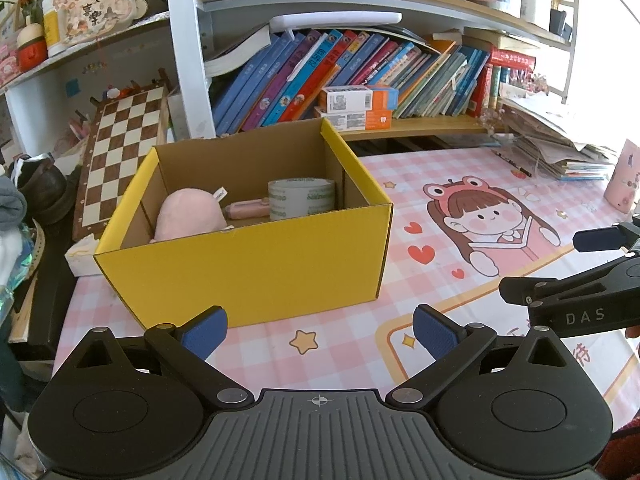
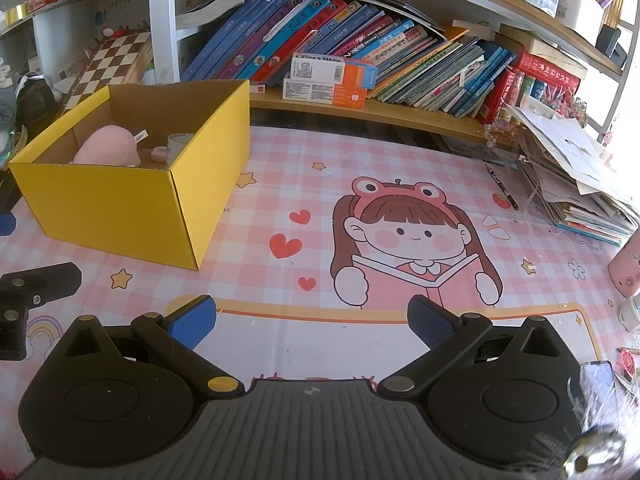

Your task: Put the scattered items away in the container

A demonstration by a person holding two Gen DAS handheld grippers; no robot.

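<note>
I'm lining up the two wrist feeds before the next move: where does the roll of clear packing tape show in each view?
Left wrist: the roll of clear packing tape stands inside the yellow cardboard box, right of centre, beside the pink plush toy.
Right wrist: upper left, only the tape's top peeks over the box's near wall.
Shared landmark: the cartoon girl printed on the pink checked desk mat.
</note>
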